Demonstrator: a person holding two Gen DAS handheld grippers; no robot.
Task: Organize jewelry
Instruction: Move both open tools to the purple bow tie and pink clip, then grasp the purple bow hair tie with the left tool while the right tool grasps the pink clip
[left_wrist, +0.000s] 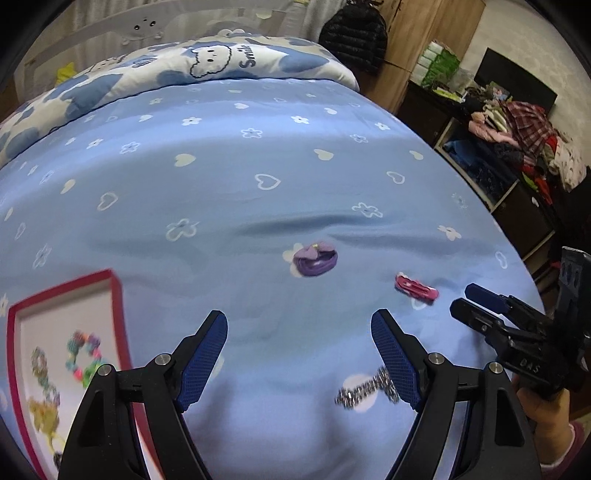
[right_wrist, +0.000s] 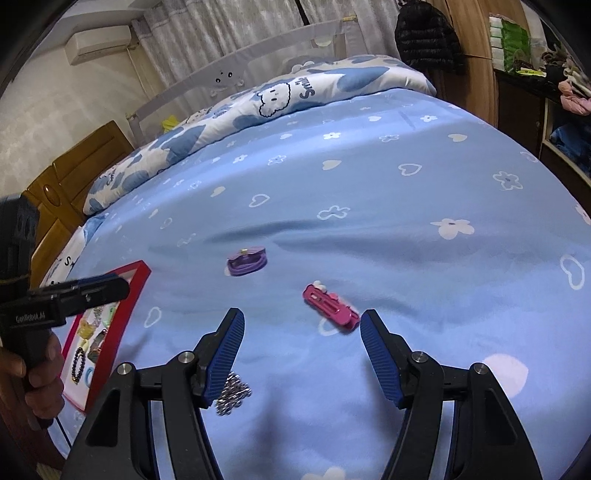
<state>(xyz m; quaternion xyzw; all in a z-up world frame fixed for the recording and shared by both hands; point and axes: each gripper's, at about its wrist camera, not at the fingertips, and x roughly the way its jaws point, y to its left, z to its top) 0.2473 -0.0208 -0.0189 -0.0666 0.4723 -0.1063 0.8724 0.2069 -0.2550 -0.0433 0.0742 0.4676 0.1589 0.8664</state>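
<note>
On the blue bedsheet lie a purple hair tie with a bow (left_wrist: 315, 259) (right_wrist: 246, 261), a pink hair clip (left_wrist: 415, 288) (right_wrist: 330, 308) and a silver chain bracelet (left_wrist: 369, 389) (right_wrist: 232, 394). A red-rimmed tray (left_wrist: 118, 306) (right_wrist: 127, 314) at the left holds several bead bracelets and small pieces. My left gripper (left_wrist: 299, 354) is open above the sheet, the silver chain just inside its right finger. My right gripper (right_wrist: 302, 350) is open too, with the pink clip just beyond its fingertips. Each gripper shows in the other's view, the right (left_wrist: 476, 299) and the left (right_wrist: 99, 286), held in a hand.
A folded blue-and-white quilt (left_wrist: 207, 70) (right_wrist: 258, 99) lies along the far side of the bed under a grey bed rail (right_wrist: 258, 55). Dark shelves with piled clothes (left_wrist: 517, 140) stand at the right, a wooden headboard (right_wrist: 74, 177) at the left.
</note>
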